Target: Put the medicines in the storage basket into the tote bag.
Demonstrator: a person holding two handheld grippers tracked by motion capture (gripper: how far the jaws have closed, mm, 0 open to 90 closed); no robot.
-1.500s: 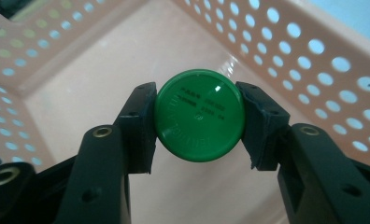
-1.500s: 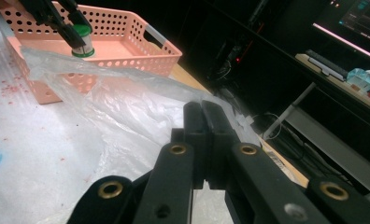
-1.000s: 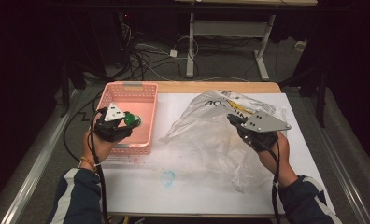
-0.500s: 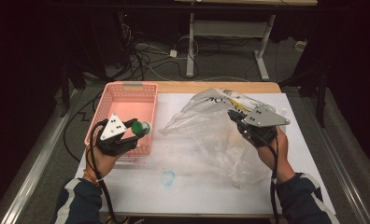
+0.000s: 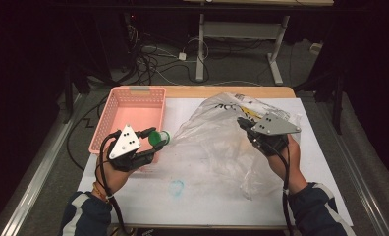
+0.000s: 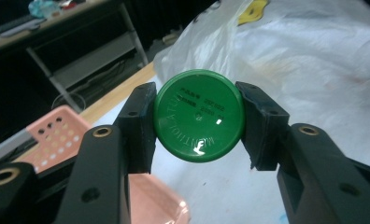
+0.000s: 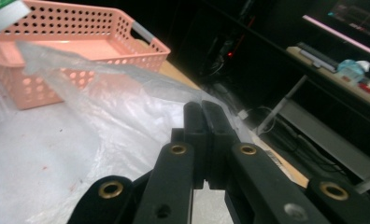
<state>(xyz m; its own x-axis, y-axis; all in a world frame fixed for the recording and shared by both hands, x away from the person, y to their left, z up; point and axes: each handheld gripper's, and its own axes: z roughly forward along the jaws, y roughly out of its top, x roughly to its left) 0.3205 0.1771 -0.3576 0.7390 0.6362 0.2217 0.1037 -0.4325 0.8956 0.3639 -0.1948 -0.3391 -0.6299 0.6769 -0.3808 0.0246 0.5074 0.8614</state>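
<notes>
A green-capped bottle (image 6: 199,115) is clamped by its cap in the left claw (image 5: 154,141), held just beside the pink basket (image 5: 133,105). The clear plastic bag (image 5: 217,142) is pinched in the closed right claw (image 7: 204,140) above the table (image 5: 207,201).

Lab, cable tangle (image 5: 151,59), dark workbenches (image 5: 241,24)

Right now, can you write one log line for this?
left gripper: shut on green-capped bottle | right gripper: shut on plastic bag | pink basket: behind bottle
</notes>
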